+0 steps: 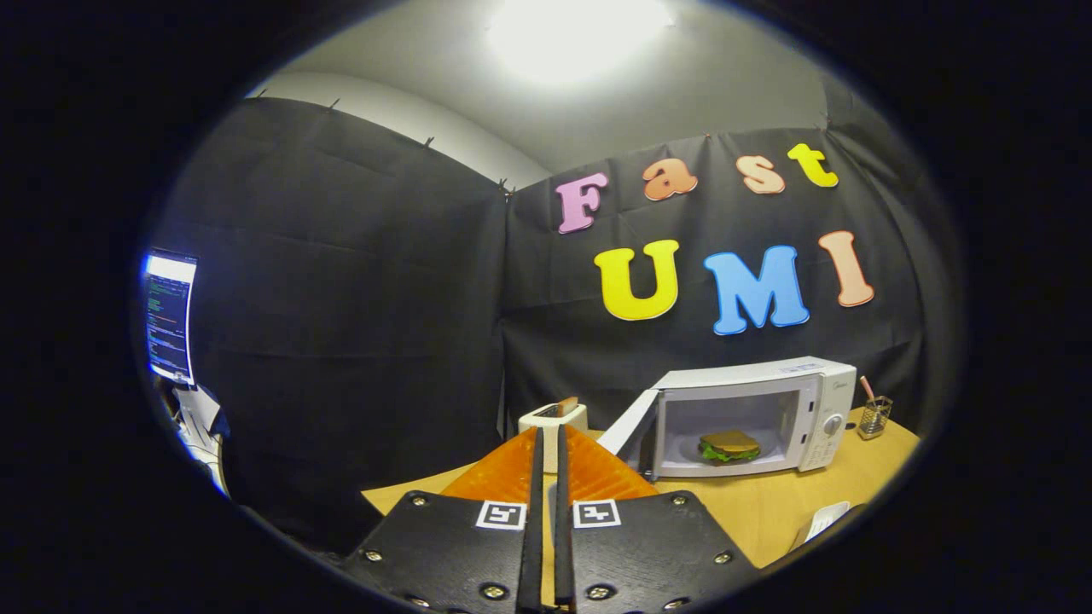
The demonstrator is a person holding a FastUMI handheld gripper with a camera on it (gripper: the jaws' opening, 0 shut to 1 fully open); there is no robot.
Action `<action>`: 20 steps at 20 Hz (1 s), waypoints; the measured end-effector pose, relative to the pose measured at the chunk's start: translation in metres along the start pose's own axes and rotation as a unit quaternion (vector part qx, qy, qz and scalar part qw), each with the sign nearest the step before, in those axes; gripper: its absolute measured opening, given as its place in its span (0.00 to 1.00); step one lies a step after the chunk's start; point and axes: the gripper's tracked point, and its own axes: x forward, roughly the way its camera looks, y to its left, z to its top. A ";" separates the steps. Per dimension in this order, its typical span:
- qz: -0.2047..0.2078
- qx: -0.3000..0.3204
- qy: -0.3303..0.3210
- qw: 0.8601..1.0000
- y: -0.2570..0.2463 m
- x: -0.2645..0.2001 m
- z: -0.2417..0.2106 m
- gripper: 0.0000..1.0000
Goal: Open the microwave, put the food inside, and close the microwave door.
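Sandwich in the microwave, door open

I hold the gripper (547, 443) level above the counter (768, 503), fingers nearly together, empty; the sandwich (729, 446) lies inside the microwave (751, 416) beyond them, toaster (553, 418) just ahead.

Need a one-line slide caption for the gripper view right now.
Tool shut and empty before the toaster; sandwich sits inside the microwave, door open.

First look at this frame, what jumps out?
The white microwave on the wooden table, its door swung open, with a sandwich already inside. The gripper is nearly shut on nothing, its fingers pointing at a white toaster left of the microwave. A lit monitor glows far left.
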 end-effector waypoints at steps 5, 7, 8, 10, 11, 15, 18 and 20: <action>0.034 0.023 0.038 0.998 0.040 0.032 -0.038 0.06; 0.028 0.028 0.060 0.997 0.045 0.049 -0.060 0.06; 0.024 0.033 0.071 0.997 0.047 0.058 -0.070 0.06; 0.009 0.037 0.088 0.995 0.046 0.073 -0.087 0.06; 0.001 0.036 0.094 0.995 0.043 0.080 -0.094 0.06; -0.031 0.030 0.106 0.993 0.026 0.096 -0.109 0.06; -0.041 0.048 0.112 0.992 0.011 0.097 -0.112 0.06; -0.059 0.048 0.115 0.990 -0.007 0.096 -0.117 0.01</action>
